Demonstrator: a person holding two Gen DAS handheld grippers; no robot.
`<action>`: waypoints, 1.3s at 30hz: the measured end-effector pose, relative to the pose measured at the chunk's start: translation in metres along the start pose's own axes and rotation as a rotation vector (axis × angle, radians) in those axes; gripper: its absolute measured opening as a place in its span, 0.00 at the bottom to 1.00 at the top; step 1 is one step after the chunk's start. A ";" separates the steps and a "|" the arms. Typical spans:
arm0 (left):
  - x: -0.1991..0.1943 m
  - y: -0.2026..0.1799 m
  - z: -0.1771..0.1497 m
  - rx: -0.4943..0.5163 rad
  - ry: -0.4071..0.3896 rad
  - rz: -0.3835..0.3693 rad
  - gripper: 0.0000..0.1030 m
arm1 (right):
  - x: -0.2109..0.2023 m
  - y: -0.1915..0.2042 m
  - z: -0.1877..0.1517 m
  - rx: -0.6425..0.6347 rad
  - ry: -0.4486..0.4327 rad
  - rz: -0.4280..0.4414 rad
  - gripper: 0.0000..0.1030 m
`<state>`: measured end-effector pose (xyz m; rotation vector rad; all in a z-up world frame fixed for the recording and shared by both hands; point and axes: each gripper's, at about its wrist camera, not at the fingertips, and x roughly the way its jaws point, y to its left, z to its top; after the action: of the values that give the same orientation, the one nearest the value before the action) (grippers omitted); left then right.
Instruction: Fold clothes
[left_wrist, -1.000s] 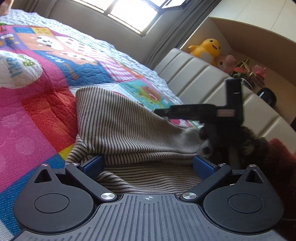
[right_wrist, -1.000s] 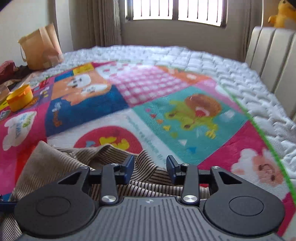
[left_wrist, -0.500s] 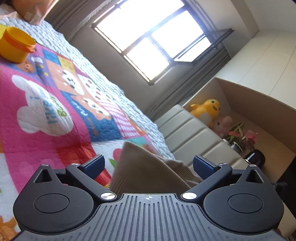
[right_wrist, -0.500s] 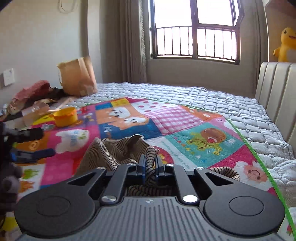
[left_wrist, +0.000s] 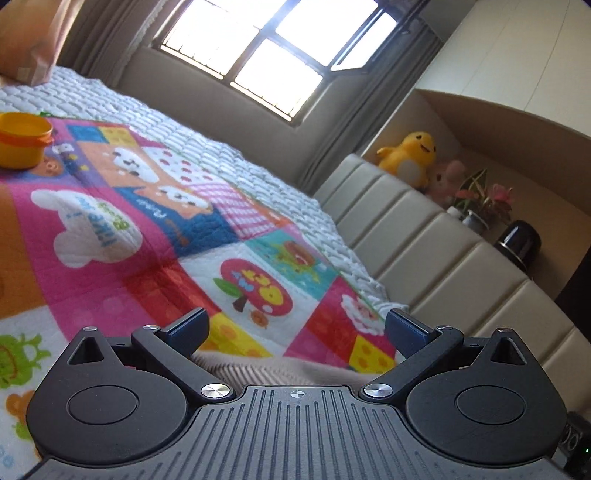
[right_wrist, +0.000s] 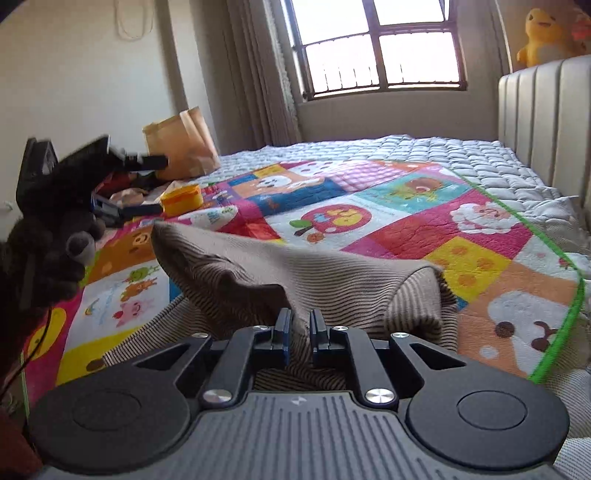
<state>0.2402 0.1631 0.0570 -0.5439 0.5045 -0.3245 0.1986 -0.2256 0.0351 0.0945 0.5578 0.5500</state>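
A brown-and-cream striped garment (right_wrist: 258, 273) lies bunched on the colourful patchwork quilt (right_wrist: 406, 229), one fold raised toward the left. My right gripper (right_wrist: 300, 325) has a pinch of that fabric between its blue pads; the jaws are opening and the gap is narrow. In the left wrist view my left gripper (left_wrist: 295, 325) stands wide open above the quilt (left_wrist: 147, 258), nothing between its fingers, and only a strip of the garment (left_wrist: 277, 369) shows under it. The right wrist view shows the left gripper (right_wrist: 155, 184) open at the far left, held by a dark gloved hand (right_wrist: 48, 247).
A yellow cup (right_wrist: 183, 199) (left_wrist: 22, 140) sits on the quilt's far left part. A brown paper bag (right_wrist: 181, 147) leans by the wall. A padded beige headboard (left_wrist: 424, 251) (right_wrist: 543, 122) runs along the right, with a yellow plush duck (left_wrist: 410, 155) and a plant behind it.
My right gripper shut on the garment, carried it sideways, and its jaws have since eased apart slightly. My left gripper rose off the garment, staying open; the cloth dropped low in its view.
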 end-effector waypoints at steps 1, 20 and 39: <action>0.001 0.001 -0.006 0.000 0.031 -0.002 1.00 | -0.010 -0.005 0.002 0.026 -0.020 -0.013 0.25; 0.045 0.033 -0.025 -0.057 0.229 0.106 0.83 | 0.016 -0.029 0.011 0.347 -0.031 0.004 0.16; 0.054 0.048 -0.045 -0.145 0.278 0.075 0.59 | 0.059 -0.032 -0.036 0.422 0.050 -0.035 0.23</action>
<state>0.2689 0.1607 -0.0237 -0.6221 0.8195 -0.2944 0.2371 -0.2243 -0.0309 0.4708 0.7175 0.3943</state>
